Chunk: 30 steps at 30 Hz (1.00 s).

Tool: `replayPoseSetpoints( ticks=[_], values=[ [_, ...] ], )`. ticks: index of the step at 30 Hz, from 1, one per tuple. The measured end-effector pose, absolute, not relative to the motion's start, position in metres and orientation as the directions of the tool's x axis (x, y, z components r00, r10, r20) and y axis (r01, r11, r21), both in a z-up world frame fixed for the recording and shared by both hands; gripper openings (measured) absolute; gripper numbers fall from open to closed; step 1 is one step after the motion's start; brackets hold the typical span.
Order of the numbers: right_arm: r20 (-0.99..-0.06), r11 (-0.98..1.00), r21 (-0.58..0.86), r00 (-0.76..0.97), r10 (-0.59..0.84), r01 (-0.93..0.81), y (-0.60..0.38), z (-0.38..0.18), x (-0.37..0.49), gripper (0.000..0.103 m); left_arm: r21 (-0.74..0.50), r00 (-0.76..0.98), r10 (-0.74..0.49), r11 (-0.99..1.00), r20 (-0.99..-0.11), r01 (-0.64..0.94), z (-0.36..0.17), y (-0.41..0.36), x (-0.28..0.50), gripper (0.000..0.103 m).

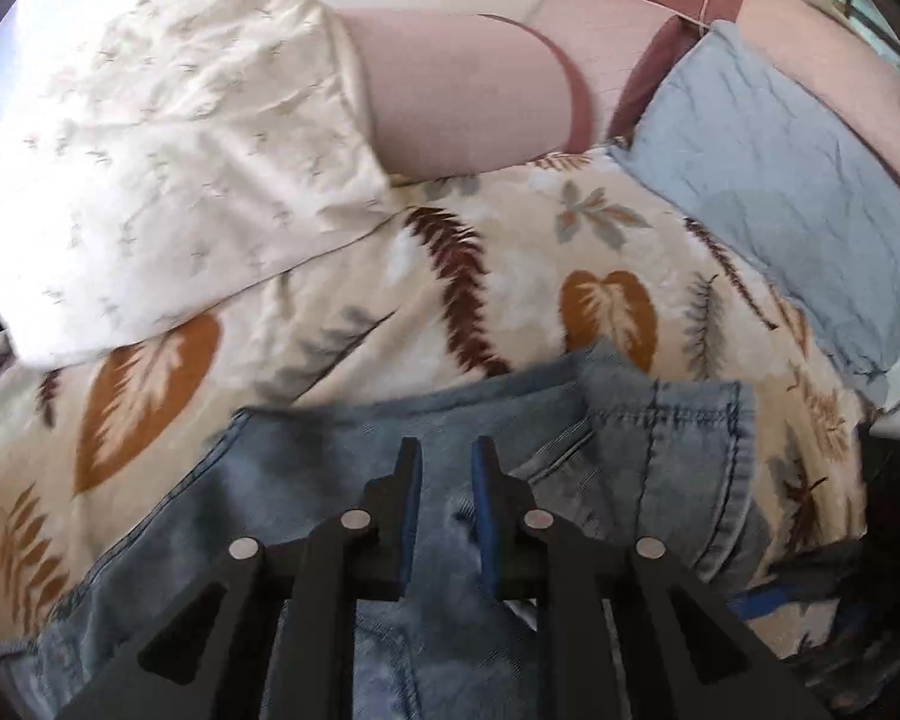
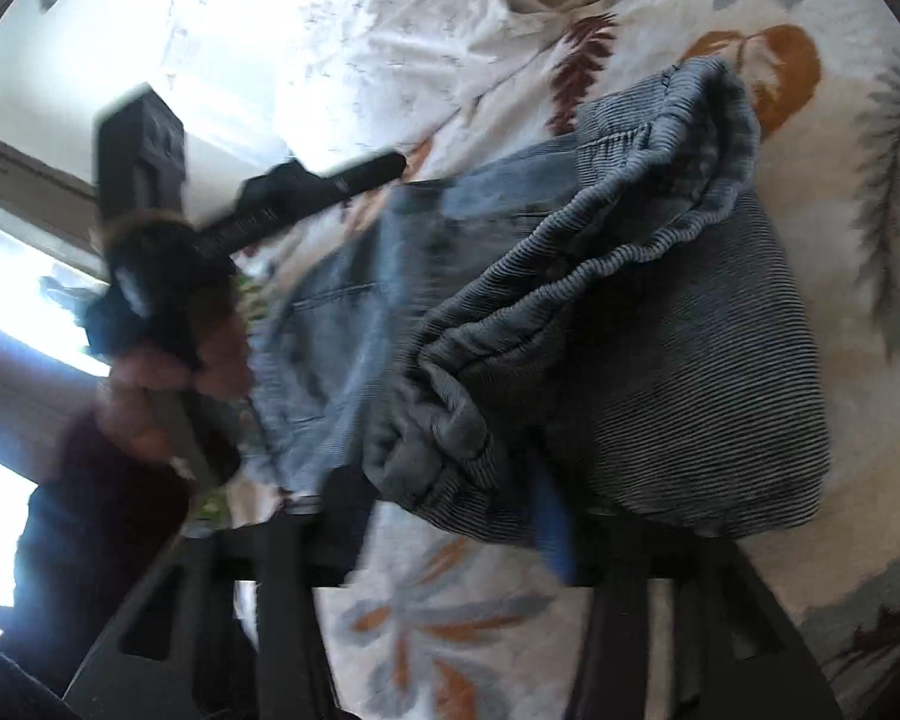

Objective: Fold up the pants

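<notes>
On the leaf-print blanket lie the denim pants, folded into a thick bundle, with the elastic waistband on top. Left gripper hangs over the denim with jaws narrow and nothing visibly clamped. Right gripper stands about half open at the bundle's near edge, blurred. I would press the layers flat and line up the edges before pinching.

Leaf-print blanket on bed, pink headboard, white pillow, bright window
</notes>
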State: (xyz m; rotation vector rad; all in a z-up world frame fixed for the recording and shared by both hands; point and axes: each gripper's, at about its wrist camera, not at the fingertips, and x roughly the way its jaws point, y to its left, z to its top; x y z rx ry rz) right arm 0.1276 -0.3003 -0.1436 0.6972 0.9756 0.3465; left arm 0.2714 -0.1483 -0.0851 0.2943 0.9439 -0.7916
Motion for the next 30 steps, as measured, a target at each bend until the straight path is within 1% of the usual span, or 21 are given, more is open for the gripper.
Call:
replayPoseSetpoints(
  ticks=[1,2,3,4,5,7,8,9,10,12,13,15,18,20,22,24,26,27,28,30],
  values=[
    [-0.605,0.707,0.707,0.532,0.592,0.017,-0.306,-0.138,0.130,0.060,-0.114,0.333,-0.477,0.692,-0.813,0.713,-0.085,-0.144,0.268,0.023],
    [-0.536,0.648,0.761,0.544,0.646,-0.020,-0.316,-0.130,0.127,0.060,-0.122,0.331,-0.479,0.696,-0.813,0.708,-0.085,-0.138,0.263,0.024],
    [-0.501,0.621,0.783,0.558,0.662,-0.034,-0.323,-0.124,0.123,0.060,-0.123,0.336,-0.478,0.702,-0.811,0.702,-0.084,-0.132,0.258,0.026],
    [-0.425,0.566,0.823,0.602,0.676,-0.055,-0.341,-0.114,0.115,0.061,-0.134,0.336,-0.487,0.704,-0.806,0.698,-0.083,-0.128,0.253,0.027],
    [-0.369,0.525,0.849,0.637,0.676,-0.065,-0.355,-0.108,0.110,0.065,-0.159,0.328,-0.507,0.700,-0.797,0.696,-0.082,-0.122,0.245,0.028],
    [-0.272,0.447,0.893,0.726,0.631,-0.054,-0.390,-0.103,0.099,0.073,-0.184,0.319,-0.526,0.697,-0.789,0.693,-0.082,-0.116,0.225,0.042],
    [-0.251,0.422,0.906,0.777,0.577,-0.020,-0.410,-0.104,0.094,0.076,-0.196,0.317,-0.537,0.694,-0.782,0.693,-0.082,-0.113,0.215,0.043],
    [-0.265,0.405,0.914,0.805,0.530,0.034,-0.425,-0.109,0.088,0.076,-0.219,0.308,-0.558,0.686,-0.771,0.693,-0.084,-0.110,0.203,0.044],
    [-0.277,0.390,0.918,0.812,0.514,0.067,-0.429,-0.114,0.089,0.076,-0.244,0.296,-0.572,0.682,-0.765,0.689,-0.088,-0.107,0.192,0.050],
    [-0.314,0.340,0.928,0.808,0.499,0.151,-0.433,-0.131,0.092,0.076,-0.262,0.285,-0.558,0.703,-0.779,0.662,-0.100,-0.105,0.173,0.054],
    [-0.341,0.326,0.926,0.795,0.502,0.191,-0.432,-0.141,0.099,0.076,-0.272,0.282,-0.554,0.713,-0.783,0.646,-0.106,-0.103,0.164,0.054],
    [-0.370,0.340,0.915,0.782,0.501,0.215,-0.429,-0.147,0.110,0.076,-0.304,0.268,-0.570,0.712,-0.777,0.633,-0.115,-0.099,0.145,0.054],
    [-0.418,0.402,0.887,0.764,0.491,0.227,-0.421,-0.151,0.134,0.076,-0.271,0.286,-0.555,0.715,-0.781,0.645,-0.120,-0.097,0.122,0.054],
    [-0.456,0.415,0.870,0.750,0.478,0.265,-0.416,-0.156,0.143,0.077,-0.301,0.274,-0.573,0.710,-0.773,0.637,-0.122,-0.093,0.115,0.054],
    [-0.449,0.383,0.880,0.751,0.484,0.279,-0.411,-0.166,0.150,0.077,-0.320,0.271,-0.576,0.719,-0.771,0.617,-0.124,-0.087,0.112,0.058],
    [-0.419,0.381,0.894,0.746,0.518,0.238,-0.397,-0.163,0.169,0.077,-0.337,0.265,-0.573,0.731,-0.776,0.594,-0.127,-0.083,0.110,0.062],
    [-0.384,0.409,0.899,0.728,0.568,0.155,-0.375,-0.145,0.178,0.077,-0.347,0.267,-0.569,0.743,-0.778,0.572,-0.130,-0.081,0.110,0.066],
    [-0.365,0.425,0.899,0.715,0.596,0.105,-0.363,-0.137,0.186,0.077,-0.349,0.273,-0.566,0.751,-0.778,0.561,-0.131,-0.081,0.111,0.067],
    [-0.330,0.443,0.896,0.684,0.650,0.012,-0.342,-0.125,0.197,0.077,-0.349,0.274,-0.565,0.752,-0.778,0.559,-0.132,-0.082,0.111,0.067],
    [-0.308,0.470,0.877,0.637,0.706,-0.097,-0.317,-0.112,0.205,0.077,-0.347,0.283,-0.562,0.758,-0.777,0.553,-0.132,-0.082,0.113,0.067]
  ],
)
